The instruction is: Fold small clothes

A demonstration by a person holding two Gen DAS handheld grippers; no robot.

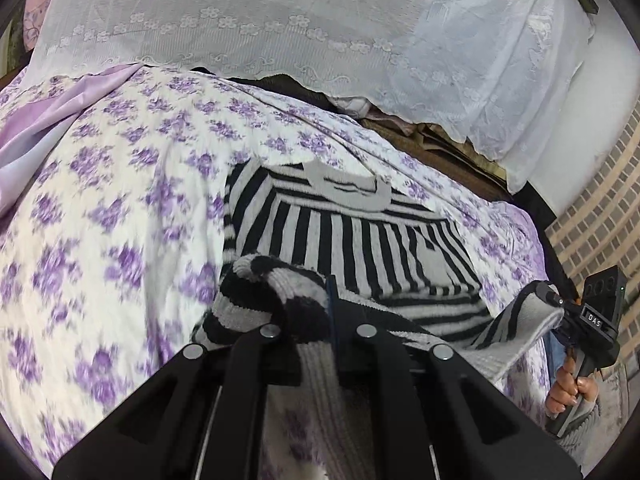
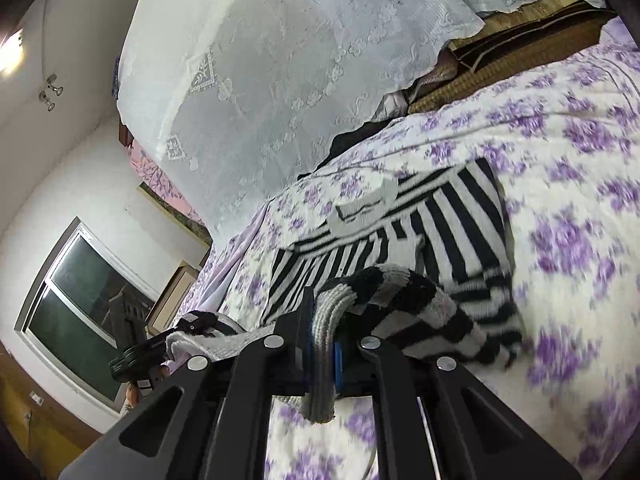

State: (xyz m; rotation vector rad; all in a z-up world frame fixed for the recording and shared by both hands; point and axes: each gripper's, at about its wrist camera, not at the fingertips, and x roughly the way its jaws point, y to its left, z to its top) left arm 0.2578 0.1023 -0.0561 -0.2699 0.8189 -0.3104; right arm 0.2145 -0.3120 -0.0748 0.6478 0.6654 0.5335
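A small black-and-white striped sweater (image 1: 360, 236) lies on the floral bed sheet (image 1: 120, 208), its grey collar at the far end. My left gripper (image 1: 320, 320) is shut on one corner of the sweater's near hem and lifts it off the bed. My right gripper (image 2: 322, 332) is shut on the other hem corner, with the grey ribbed edge pinched between its fingers. The sweater (image 2: 400, 232) also shows in the right wrist view. Each gripper shows in the other's view: the right one (image 1: 560, 308) at the right, the left one (image 2: 188, 326) at the left.
A white lace cloth (image 1: 320, 32) hangs over things behind the bed. A woven mat (image 2: 500, 60) lies at the bed's far edge. A brick-patterned wall (image 1: 600, 200) is on the right. A window (image 2: 80, 304) is to the left. A lilac cloth (image 1: 48, 120) lies at the far left.
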